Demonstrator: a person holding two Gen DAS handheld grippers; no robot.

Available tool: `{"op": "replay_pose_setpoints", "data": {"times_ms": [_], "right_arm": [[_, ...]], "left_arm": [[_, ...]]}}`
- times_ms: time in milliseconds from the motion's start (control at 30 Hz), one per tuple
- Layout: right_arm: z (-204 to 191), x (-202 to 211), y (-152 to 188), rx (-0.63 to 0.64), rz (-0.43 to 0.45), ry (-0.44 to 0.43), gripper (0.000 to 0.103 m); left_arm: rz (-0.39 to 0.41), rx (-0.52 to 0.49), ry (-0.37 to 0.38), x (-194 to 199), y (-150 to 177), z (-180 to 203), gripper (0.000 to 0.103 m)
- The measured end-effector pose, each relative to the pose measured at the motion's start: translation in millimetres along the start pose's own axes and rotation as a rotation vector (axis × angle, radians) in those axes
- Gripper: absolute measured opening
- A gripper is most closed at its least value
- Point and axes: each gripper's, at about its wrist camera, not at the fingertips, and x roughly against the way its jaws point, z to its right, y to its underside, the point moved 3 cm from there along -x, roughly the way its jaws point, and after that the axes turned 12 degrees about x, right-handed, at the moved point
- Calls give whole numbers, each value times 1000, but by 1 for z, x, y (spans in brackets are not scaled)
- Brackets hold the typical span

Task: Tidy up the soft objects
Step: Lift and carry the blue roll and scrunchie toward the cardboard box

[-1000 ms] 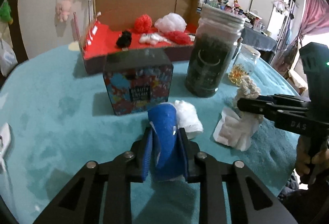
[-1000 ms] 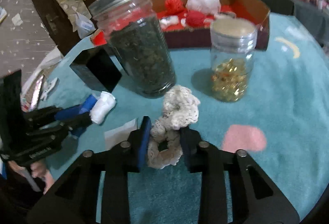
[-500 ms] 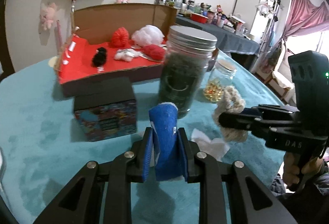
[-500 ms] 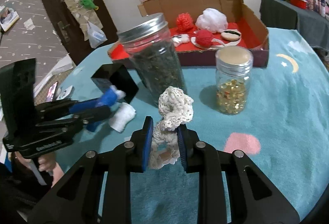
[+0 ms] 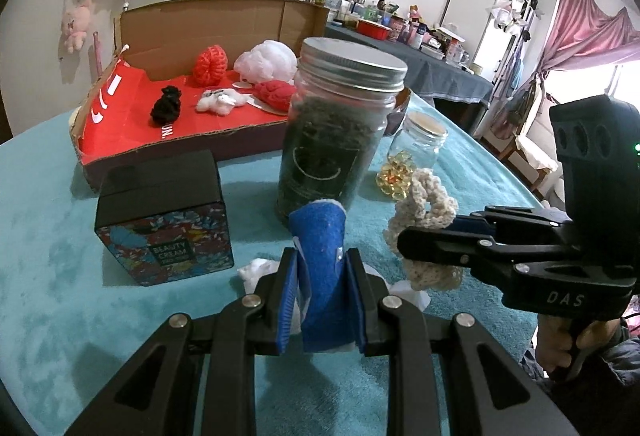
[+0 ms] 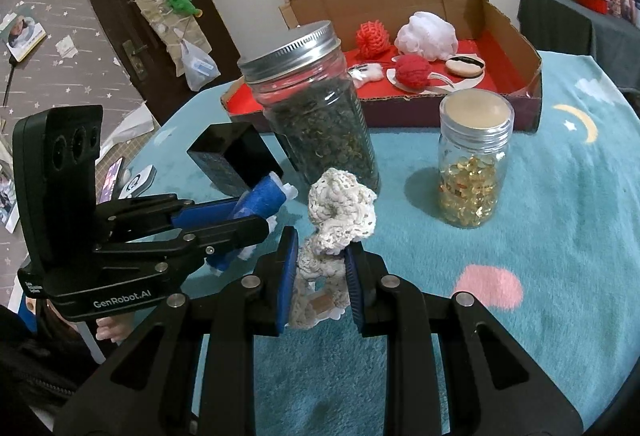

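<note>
Soft objects already lie in the cardboard box (image 5: 208, 23) at the back of the tabletop (image 5: 60, 244); we judge both held pieces belong there. We lift clear of the tall jar (image 5: 340, 123) and small jar (image 6: 474, 163) — the left hand-held gripper (image 5: 320, 300) clamped on the blue sponge (image 5: 320, 256), the right hand-held gripper (image 6: 320, 276) pinching the cream scrunchie (image 6: 340, 211).
</note>
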Motion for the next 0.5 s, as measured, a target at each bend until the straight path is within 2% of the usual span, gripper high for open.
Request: {"op": "replay_pose_setpoints", "data": {"times_ms": [267, 500], "right_arm": [[8, 5, 7, -12, -6, 12, 22], [27, 17, 17, -52, -12, 36, 22]], "left_arm": [[0, 40, -8, 15, 3, -20, 25], [12, 89, -62, 34, 11, -49, 25]]}}
